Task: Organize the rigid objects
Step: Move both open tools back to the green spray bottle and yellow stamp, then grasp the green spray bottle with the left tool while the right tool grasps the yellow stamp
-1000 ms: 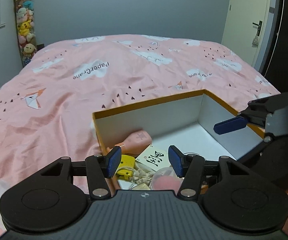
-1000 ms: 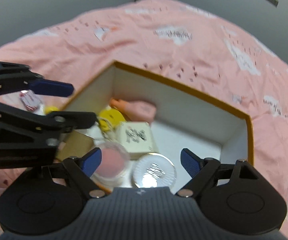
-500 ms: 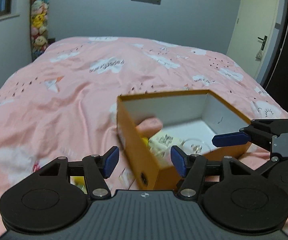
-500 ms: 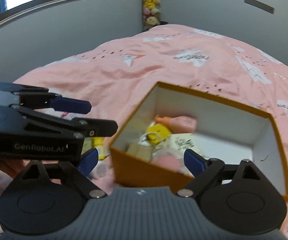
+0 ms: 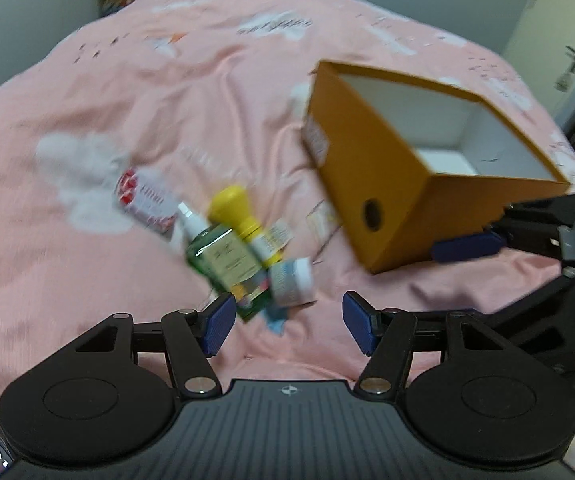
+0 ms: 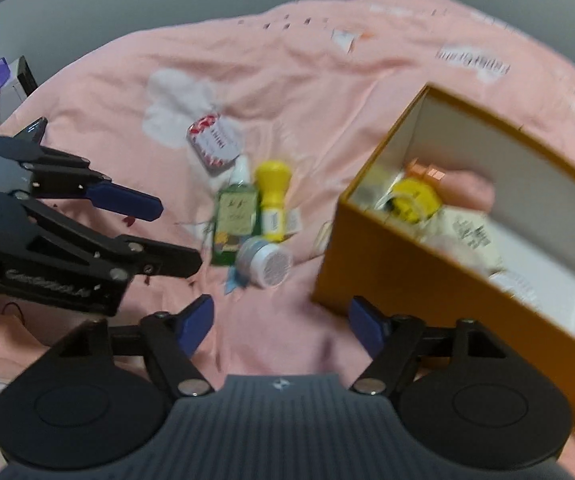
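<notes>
Both grippers had swung from over the orange cardboard box [image 6: 427, 272] to the loose bottles beside it: left gripper [image 5: 285, 322] jaws apart and empty, right gripper [image 6: 281, 326] jaws closing on nothing; I judged another pickup came next.

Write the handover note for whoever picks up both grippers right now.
Left gripper: jaws apart, nothing between them, above the loose pile.
Right gripper: jaws closing, nothing between them.
Orange box: on the pink bedspread, already holding several small items, too blurred to name.
Left to pack, beside the box: green bottle, yellow bottle, small white jar, red-and-white tin.
</notes>
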A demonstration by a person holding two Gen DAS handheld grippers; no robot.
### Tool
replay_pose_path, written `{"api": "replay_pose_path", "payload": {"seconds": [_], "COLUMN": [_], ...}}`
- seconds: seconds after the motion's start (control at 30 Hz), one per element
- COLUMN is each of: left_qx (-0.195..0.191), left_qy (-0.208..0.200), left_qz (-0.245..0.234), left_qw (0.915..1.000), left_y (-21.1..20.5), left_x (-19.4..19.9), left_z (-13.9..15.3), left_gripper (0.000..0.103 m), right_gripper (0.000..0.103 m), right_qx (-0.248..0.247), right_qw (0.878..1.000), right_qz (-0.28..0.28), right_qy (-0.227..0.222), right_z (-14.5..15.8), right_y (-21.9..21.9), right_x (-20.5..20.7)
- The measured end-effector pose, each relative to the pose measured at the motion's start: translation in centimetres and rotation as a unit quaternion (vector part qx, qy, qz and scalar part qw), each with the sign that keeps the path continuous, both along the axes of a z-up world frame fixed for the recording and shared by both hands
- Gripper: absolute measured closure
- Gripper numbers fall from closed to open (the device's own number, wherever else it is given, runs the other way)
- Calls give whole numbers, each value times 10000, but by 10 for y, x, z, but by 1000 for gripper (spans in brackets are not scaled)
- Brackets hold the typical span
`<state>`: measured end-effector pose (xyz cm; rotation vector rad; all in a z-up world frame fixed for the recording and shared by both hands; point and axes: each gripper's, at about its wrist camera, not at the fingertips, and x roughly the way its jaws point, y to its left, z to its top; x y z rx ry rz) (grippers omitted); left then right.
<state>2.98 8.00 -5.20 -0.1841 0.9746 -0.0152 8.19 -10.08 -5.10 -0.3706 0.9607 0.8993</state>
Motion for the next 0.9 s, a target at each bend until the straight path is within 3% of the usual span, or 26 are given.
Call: {"api": "replay_pose_path", "payload": {"seconds": [0.1, 0.3, 0.57, 0.77, 0.9], "left_qx": [176, 411, -36, -150, -204], "left_qy": [146, 216, 325, 176, 217], "left_qz": [92, 301, 818, 1153, 1409], "left_qw": [9997, 9985, 9961, 9931, 9896], "left_y": [3, 17, 35, 39, 46], "left_x": [3, 9, 32, 40, 45], "left_z": [-3, 1, -11, -12, -18], "left_gripper": [33, 33, 39, 40, 40], "right_gripper": [43, 45, 57, 58, 58], "right_qx": [-18, -226, -653, -1218, -1478], "right_qw": [9996, 9946, 9810, 9660, 9562], "right_qz": [200, 1005, 1782, 2042, 2251], "right_qy": [215, 143, -396, -1020, -1149], "right_z": [-8, -12, -10, -9, -6], "right_y": [7, 37, 82, 105, 116], "right_x": [5, 4, 3, 11, 23]}}
